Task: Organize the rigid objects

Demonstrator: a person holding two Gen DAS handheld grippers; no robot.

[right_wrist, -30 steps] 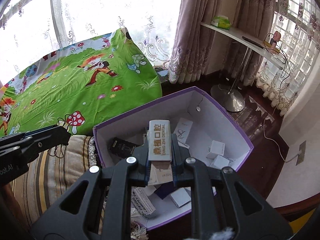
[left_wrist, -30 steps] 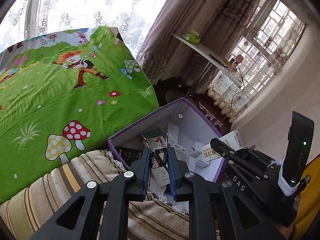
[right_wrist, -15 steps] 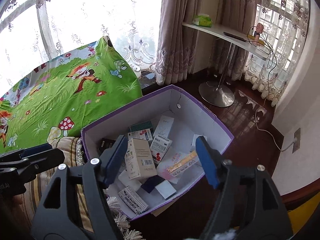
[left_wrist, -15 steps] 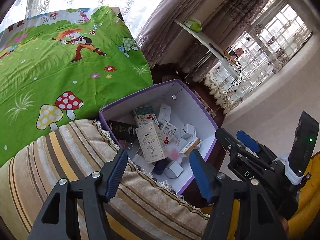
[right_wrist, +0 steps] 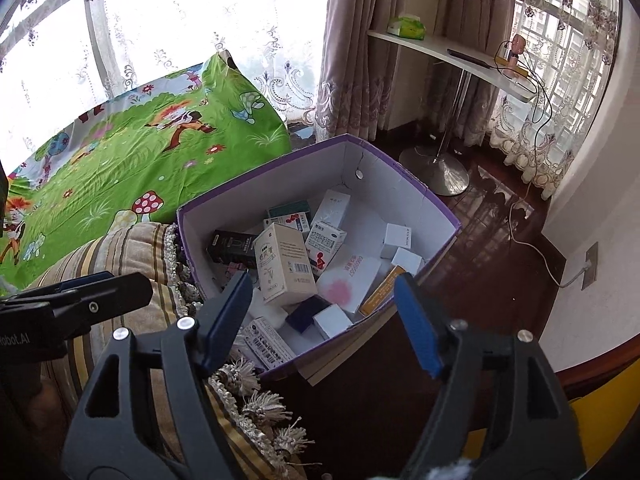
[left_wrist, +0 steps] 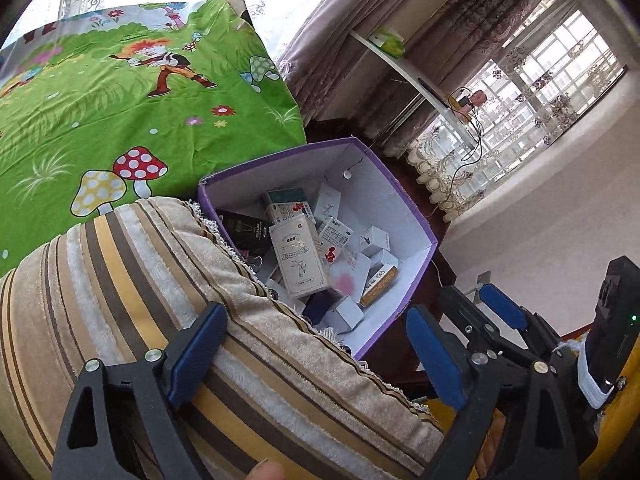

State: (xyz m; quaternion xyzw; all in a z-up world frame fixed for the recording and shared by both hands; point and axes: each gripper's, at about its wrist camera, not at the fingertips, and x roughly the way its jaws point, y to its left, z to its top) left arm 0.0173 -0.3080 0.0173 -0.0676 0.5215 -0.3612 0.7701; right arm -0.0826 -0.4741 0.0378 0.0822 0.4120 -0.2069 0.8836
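A purple cardboard box (right_wrist: 424, 196) with white inside walls stands beside a striped cushion and holds several small packages. It also shows in the left wrist view (left_wrist: 404, 196). A tall beige carton (right_wrist: 284, 264) lies on top of the pile, and shows in the left wrist view too (left_wrist: 298, 256). An orange box (right_wrist: 380, 290) lies near the box's right wall. My right gripper (right_wrist: 320, 320) is open and empty above the box's near edge. My left gripper (left_wrist: 316, 354) is open and empty over the cushion, short of the box.
A striped cushion (left_wrist: 132, 280) with a tasselled fringe lies left of the box. A green cartoon sheet (right_wrist: 140, 160) covers the surface behind. A white shelf on a metal stand (right_wrist: 452, 56) stands by the curtains. Dark wood floor (right_wrist: 492, 216) and a wall socket (right_wrist: 590, 266) are on the right.
Both grippers opened and pulled back from the box. The beige carton that my right gripper held now lies in the box; the small item my left gripper pinched is gone from it.
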